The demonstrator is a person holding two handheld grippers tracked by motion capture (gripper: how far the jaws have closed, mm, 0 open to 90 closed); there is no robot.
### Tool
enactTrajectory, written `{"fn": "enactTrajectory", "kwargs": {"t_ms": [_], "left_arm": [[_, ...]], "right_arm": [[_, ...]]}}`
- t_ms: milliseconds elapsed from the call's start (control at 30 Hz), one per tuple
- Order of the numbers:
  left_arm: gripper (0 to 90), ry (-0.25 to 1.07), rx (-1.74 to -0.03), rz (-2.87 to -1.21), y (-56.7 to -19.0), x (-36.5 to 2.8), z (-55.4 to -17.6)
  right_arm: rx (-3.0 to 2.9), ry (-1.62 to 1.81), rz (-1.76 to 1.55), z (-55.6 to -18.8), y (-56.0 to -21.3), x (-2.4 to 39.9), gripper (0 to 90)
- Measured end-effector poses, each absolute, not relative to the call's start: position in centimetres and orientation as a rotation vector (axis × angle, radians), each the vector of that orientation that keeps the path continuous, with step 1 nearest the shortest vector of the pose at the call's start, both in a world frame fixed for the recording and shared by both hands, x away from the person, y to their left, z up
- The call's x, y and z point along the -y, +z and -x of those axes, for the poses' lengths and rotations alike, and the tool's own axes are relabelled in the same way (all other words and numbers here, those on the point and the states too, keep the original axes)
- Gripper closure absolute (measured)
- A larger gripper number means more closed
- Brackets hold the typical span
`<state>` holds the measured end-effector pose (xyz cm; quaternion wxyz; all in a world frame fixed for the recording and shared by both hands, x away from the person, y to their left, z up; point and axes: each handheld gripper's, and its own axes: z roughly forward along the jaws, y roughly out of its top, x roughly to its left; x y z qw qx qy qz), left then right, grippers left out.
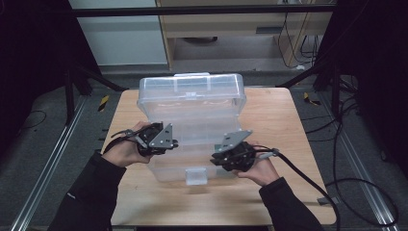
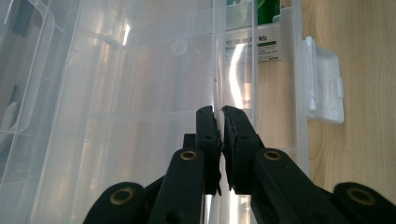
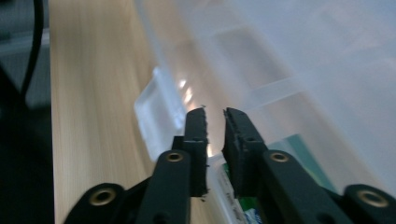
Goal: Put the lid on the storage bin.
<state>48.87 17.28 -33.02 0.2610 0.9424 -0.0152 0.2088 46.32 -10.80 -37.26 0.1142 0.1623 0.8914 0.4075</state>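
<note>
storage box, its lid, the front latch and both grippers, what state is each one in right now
storage box: clear plastic, on the wooden table, a green packet inside
lid: raised, tilted back
latch: undone, sticking out at the front
left gripper: jaws closed on the lid's thin edge
right gripper: jaws nearly shut, a narrow gap, nothing clearly pinched

Beyond the claws a light wooden table stands on grey floor, with metal rails flanking it to their left and right. Farther off, past the table's far edge, a pale wooden cabinet stands beside a white panel, crossed by a dark horizontal bar. Black cables trail over the floor on the right, and the sides are dark, the table lit.
</note>
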Motion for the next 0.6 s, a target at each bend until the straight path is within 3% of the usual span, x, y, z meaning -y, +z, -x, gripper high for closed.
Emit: {"fn": "enactTrajectory", "kwargs": {"t_ms": [300,600], "left_arm": [[84.6,0.558,0.024,-2.558,-33.0,-17.1,-48.9],[84.3,0.543,0.020,-2.561,-33.1,-17.1,-48.9]], "right_arm": [[-2.346,1.482,-0.721,-46.7,-35.1,16.4,84.5],[-2.125,1.572,-0.902,-48.8,-34.1,18.6,90.0]]}}
